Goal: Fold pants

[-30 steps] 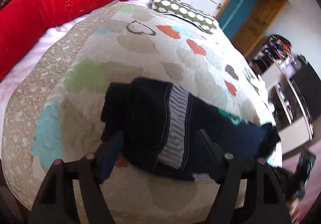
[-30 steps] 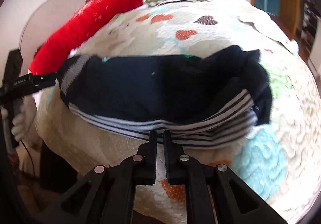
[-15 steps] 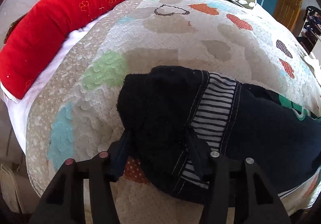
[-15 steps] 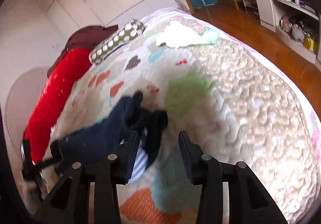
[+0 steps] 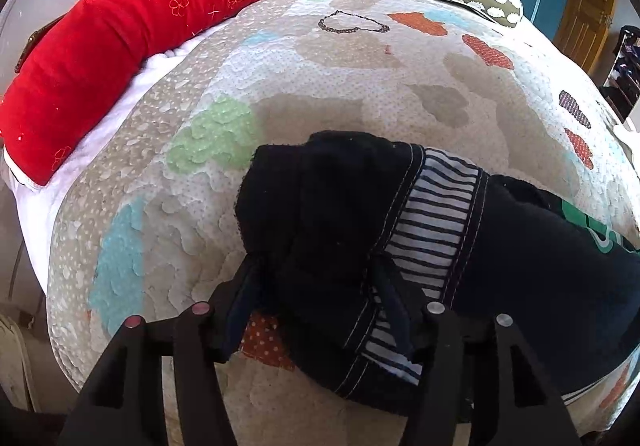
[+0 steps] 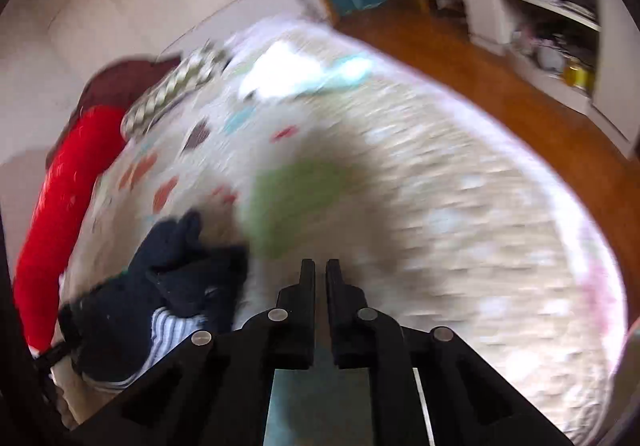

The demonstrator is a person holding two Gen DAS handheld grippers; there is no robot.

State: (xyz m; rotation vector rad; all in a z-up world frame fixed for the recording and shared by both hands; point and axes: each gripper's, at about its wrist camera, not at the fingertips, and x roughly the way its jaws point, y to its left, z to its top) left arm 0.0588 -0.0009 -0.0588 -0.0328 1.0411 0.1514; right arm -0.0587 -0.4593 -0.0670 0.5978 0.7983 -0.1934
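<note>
Lying bunched on quilt [image 5: 360,94]: dark pants [image 5: 500,254]. Left gripper [image 5: 316,286] spreading wide, straddling waistband fold, not clamping. Right gripper [image 6: 319,272] nearly closed, empty, hovering beside pants.

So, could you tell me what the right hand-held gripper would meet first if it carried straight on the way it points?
Probably the quilt: the right hand-held gripper, jaws nearly together and empty, aims at bare bedding near the green patch. The pants lie off to its left. The frame is blurred, so depth is unclear.
</note>
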